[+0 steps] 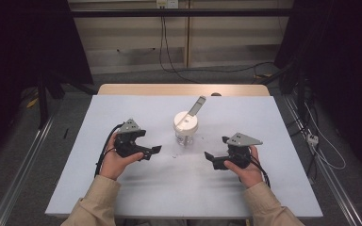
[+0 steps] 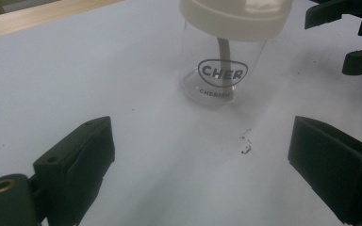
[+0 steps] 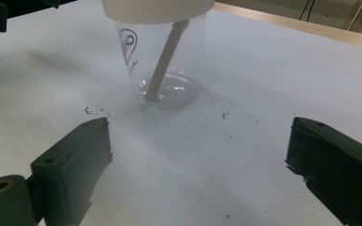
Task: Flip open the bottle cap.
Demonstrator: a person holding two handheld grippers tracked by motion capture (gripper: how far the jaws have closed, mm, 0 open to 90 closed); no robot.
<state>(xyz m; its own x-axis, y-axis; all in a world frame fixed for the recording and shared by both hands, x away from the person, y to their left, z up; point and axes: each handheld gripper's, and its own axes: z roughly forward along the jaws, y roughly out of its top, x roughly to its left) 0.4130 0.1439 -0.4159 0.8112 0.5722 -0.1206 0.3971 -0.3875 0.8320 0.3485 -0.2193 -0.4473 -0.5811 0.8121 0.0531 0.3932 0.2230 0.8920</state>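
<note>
A clear glass jar (image 1: pixel 186 133) with a cream lid (image 1: pixel 186 121) stands at the middle of the white mat (image 1: pixel 122 188). A cream handle (image 1: pixel 197 105) sticks up through the lid and leans to the far right. In the left gripper view the jar (image 2: pixel 221 70) bears a dark printed logo. In the right gripper view a pale stick (image 3: pixel 162 61) slants down inside the jar (image 3: pixel 179 47). My left gripper (image 1: pixel 154 150) (image 2: pixel 202 160) is open, left of the jar and empty. My right gripper (image 1: pixel 211 159) (image 3: pixel 198 165) is open, right of the jar and empty. Both point inward at it.
Small dark specks (image 2: pixel 246 147) (image 3: pixel 92 111) lie on the mat near the jar's base. The wooden table edge (image 1: pixel 184 89) runs along the far side. Cables (image 1: pixel 320 146) trail over the floor at the right, and dark curtains stand at both far sides.
</note>
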